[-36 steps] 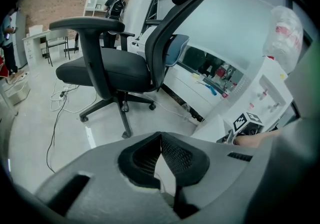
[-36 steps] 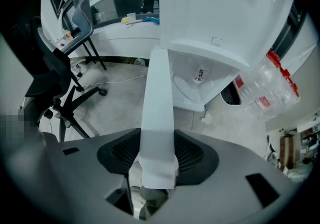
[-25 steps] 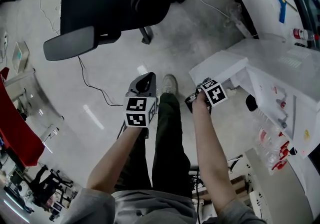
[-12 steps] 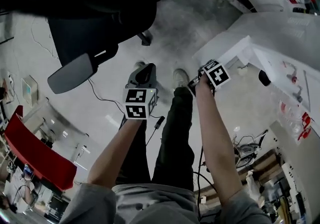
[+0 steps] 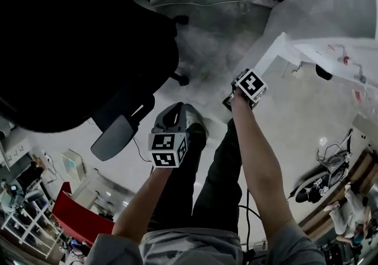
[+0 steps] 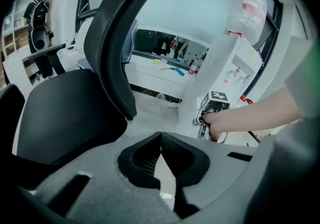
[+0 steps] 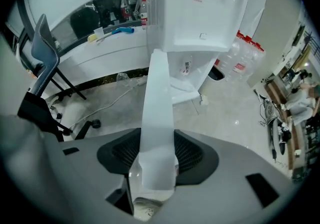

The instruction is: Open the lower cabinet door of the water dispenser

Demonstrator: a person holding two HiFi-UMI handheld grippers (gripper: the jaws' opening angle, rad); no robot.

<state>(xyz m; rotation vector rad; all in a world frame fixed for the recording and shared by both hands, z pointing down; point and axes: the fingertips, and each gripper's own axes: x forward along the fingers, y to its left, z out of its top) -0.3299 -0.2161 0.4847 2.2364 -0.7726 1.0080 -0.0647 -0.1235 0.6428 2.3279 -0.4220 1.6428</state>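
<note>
Right tongs (image 7: 157,155) grasp the door; left tongs (image 6: 161,135) clenched on nothing.
I hold the white door (image 7: 159,93) by its free edge, with the pads pressed on both faces. It stands swung out from the dispenser (image 7: 200,13), edge-on to my right tongs. My left tongs hang beside my leg (image 5: 218,175), near the black chair (image 5: 88,51) and well apart from the door.

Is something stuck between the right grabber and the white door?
No, nothing visible is between them. The right gripper is clamped on the edge of the door, with its pads straight on it. The left gripper is shut and empty, over by the chair.
</note>
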